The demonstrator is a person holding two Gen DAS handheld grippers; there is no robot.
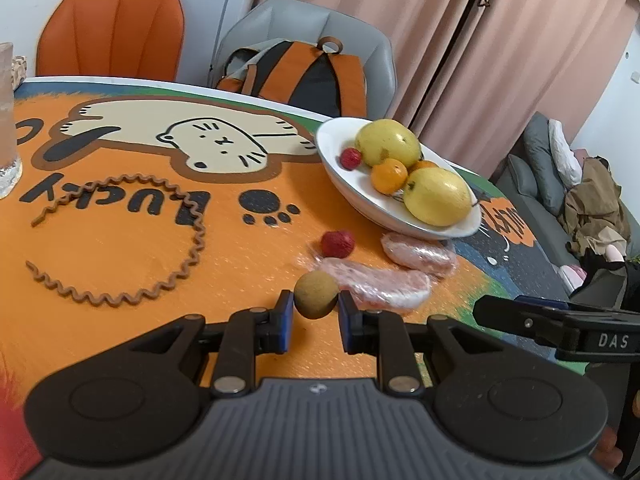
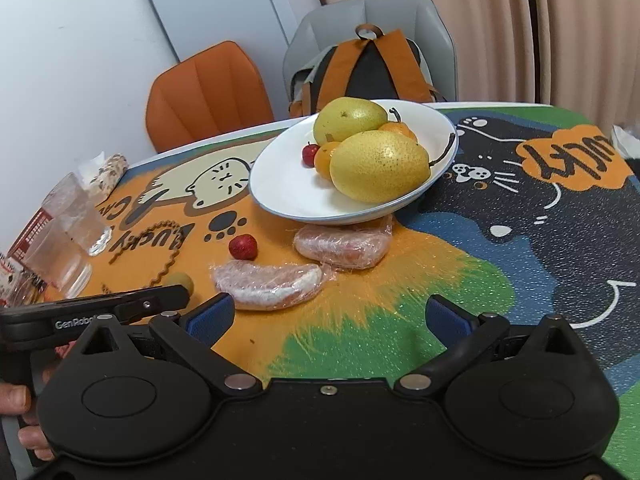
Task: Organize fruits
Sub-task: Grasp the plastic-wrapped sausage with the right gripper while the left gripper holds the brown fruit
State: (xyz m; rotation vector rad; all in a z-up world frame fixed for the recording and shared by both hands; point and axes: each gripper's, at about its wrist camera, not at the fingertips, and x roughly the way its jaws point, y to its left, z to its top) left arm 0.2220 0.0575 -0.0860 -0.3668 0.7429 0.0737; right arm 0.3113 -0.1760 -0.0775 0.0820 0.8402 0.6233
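Step in hand: pick-up of a small round tan-brown fruit (image 1: 315,295), bracketed on the orange mat by the left gripper (image 1: 314,322); contact cannot be told. Right gripper (image 2: 327,319): spread wide, empty. Next required: closure, lift, transfer to the white ceramic bowl (image 1: 362,196).

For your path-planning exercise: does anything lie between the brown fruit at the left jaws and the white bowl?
Yes. The brown fruit sits between the left gripper jaws. Toward the bowl lie two wrapped packets and a red fruit on the mat.
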